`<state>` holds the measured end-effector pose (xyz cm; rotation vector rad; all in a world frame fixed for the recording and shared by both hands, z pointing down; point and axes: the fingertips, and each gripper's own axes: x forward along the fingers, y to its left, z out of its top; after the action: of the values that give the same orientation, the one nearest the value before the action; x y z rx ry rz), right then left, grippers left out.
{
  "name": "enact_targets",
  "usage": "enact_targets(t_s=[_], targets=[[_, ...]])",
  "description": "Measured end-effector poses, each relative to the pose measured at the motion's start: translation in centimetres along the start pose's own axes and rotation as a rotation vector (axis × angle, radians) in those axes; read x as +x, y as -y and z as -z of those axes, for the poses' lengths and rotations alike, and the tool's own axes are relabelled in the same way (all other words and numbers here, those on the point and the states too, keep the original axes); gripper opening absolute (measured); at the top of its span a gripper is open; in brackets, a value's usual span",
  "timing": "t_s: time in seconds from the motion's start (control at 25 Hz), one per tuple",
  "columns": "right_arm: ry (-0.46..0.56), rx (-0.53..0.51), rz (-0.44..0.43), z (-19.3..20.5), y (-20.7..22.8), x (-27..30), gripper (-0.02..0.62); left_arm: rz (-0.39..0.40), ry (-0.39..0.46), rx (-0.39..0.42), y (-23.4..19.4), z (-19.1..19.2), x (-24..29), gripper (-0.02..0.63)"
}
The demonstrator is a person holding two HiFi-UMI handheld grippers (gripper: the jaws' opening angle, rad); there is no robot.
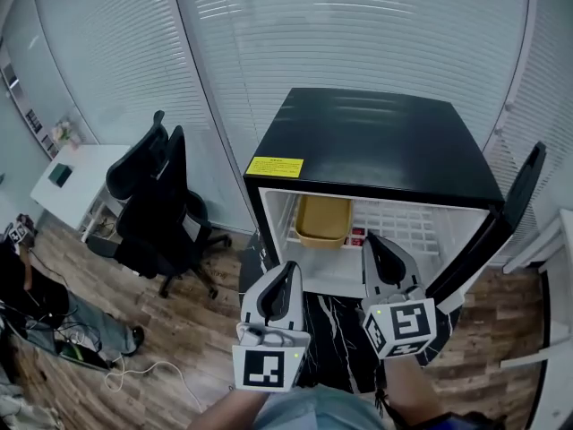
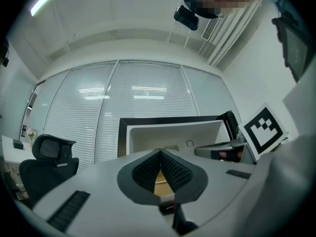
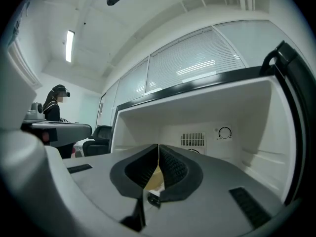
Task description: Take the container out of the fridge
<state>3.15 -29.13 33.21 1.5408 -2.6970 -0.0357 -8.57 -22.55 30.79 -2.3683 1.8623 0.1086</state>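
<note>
1. A small black fridge with a white interior (image 1: pixel 376 133) stands with its black door (image 1: pixel 512 206) swung open at its right side. A yellow label (image 1: pixel 274 166) sits on the front left corner of its top.
2. A shallow yellow plastic container (image 1: pixel 322 220) rests on the white wire shelf (image 1: pixel 407 227) inside the fridge, in the left half of the compartment. Neither gripper touches it.
3. The left gripper (image 1: pixel 290 270) is held just in front of the fridge's open mouth, before its left half, and points into the fridge. In the left gripper view its jaws meet at the tips with nothing clamped between them. The yellow container shows only through the slit below the tips, farther back inside the fridge.
4. The right gripper (image 1: pixel 372 242) is also in front of the fridge's mouth, before its right half and a little nearer the shelf than the left one. In the right gripper view its jaws are closed tip to tip and grip nothing. The fridge's white back wall, with its vent grille (image 3: pixel 192 139) and round dial (image 3: pixel 224 133), lies beyond them.
5. The two grippers are side by side and apart from each other, each with its marker cube toward the person.
6. A black office chair (image 1: pixel 157 204) stands on the wooden floor (image 1: pixel 179 348) to the left of the fridge. A white bench (image 1: pixel 76 177) stands farther left of the fridge, beyond the chair.
7. Pale horizontal blinds (image 1: pixel 358 34) cover the glass wall behind the fridge.
</note>
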Motion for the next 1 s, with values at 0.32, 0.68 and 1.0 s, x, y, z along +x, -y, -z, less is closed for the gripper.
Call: enact_targets(t_s=[0.32, 0.68, 1.0], targets=[[-0.063, 0.034, 0.043, 1.0, 1.1, 3.9, 0.059, 0.033, -0.006, -0.035, -1.1, 1.4, 2.3, 0.014], [-0.127, 0.073, 0.053, 3.0, 1.5, 7.0, 0.102, 0.043, -0.041, -0.065, -2.4, 3.0, 4.0, 0.014], [-0.194, 0.062, 0.074, 4.5, 1.8, 8.5, 0.113, 0.039, -0.063, -0.091, -3.0, 4.1, 4.5, 0.014]])
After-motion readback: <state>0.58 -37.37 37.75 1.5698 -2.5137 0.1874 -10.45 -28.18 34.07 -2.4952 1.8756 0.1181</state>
